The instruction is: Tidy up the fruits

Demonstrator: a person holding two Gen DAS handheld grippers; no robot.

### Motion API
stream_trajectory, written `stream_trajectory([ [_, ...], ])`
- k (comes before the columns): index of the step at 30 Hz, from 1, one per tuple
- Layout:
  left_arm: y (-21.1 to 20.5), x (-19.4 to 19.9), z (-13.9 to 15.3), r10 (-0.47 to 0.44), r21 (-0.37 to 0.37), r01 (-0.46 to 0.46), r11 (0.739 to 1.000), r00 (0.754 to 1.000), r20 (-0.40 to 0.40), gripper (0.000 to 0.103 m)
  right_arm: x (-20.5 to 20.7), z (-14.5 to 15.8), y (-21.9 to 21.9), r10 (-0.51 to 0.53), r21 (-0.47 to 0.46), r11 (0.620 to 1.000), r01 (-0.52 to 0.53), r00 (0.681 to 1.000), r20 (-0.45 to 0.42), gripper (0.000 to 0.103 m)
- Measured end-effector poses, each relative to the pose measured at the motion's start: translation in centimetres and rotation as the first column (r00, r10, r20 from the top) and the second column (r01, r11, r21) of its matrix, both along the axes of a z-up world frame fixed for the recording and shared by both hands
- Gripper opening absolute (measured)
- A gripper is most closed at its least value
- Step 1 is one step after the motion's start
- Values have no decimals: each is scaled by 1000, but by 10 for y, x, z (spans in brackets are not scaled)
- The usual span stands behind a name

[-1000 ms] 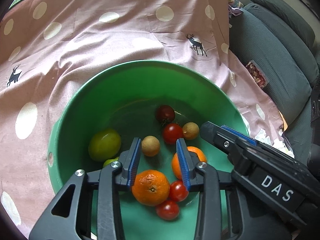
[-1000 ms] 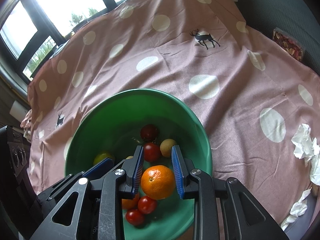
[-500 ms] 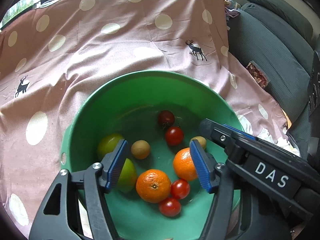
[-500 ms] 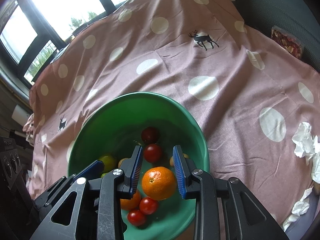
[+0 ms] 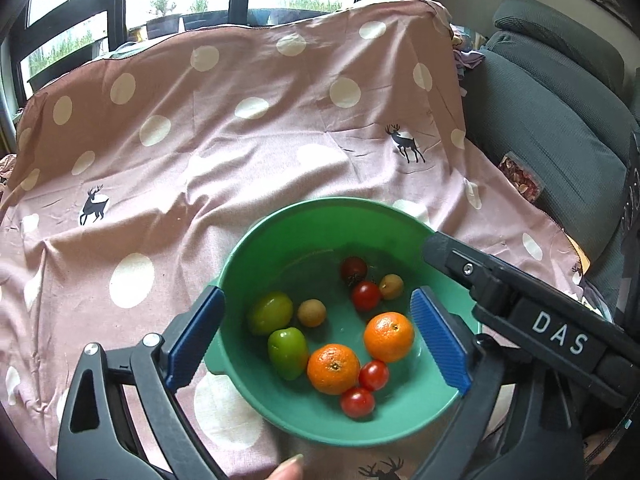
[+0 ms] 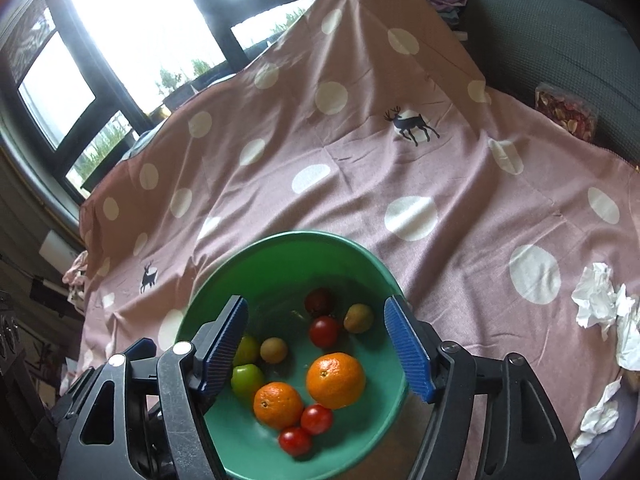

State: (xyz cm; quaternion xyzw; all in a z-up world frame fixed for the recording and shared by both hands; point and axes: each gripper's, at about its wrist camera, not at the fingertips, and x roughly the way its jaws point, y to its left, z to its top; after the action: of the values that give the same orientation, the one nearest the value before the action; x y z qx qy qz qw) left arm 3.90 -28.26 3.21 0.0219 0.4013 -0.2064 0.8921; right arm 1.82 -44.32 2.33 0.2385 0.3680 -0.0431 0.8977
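While both grippers are hanging above the green bowl [image 5: 280,236], their jaws have just been opening and nothing is sitting between the blue ribbed pads: the left gripper [image 5: 316,338] is standing wide apart, the right gripper [image 6: 326,354] somewhat less so. Judging by this, the drop-off step is ending, with two oranges [image 5: 333,369] lying loose among the small tomatoes [image 5: 366,295] and green fruits [image 5: 270,313] in the bowl, which is resting near the front edge of the spotted cloth [image 5: 240,152]. The next move probably calls for seeking more fruit, though none is showing outside the bowl. Smooth plastic is curving around glossy round tomatoes and dimpled oranges; the cloth is looking soft and creased.
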Motion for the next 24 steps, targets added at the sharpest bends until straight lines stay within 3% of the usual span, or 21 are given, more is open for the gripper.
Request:
stream_trajectory([
  [1,1,-2,3,10,8,-10,1000,1000,13,103,-2,3,0,-4,-3,1000,4,1000,9,72],
  [4,5,-9,10,31,15,-31,999,998,54,103,-8,10,-1,-11,-7,1000,11,999,31,73],
  [11,13,-11,15,51,5,-52,999,998,48,102,-12,13,-2,-30,-32,999,31,999,31,73],
  [24,17,-8,4,74,-13,-75,997,997,-26,102,-6,8,6,-5,-43,999,5,1000,-7,73],
])
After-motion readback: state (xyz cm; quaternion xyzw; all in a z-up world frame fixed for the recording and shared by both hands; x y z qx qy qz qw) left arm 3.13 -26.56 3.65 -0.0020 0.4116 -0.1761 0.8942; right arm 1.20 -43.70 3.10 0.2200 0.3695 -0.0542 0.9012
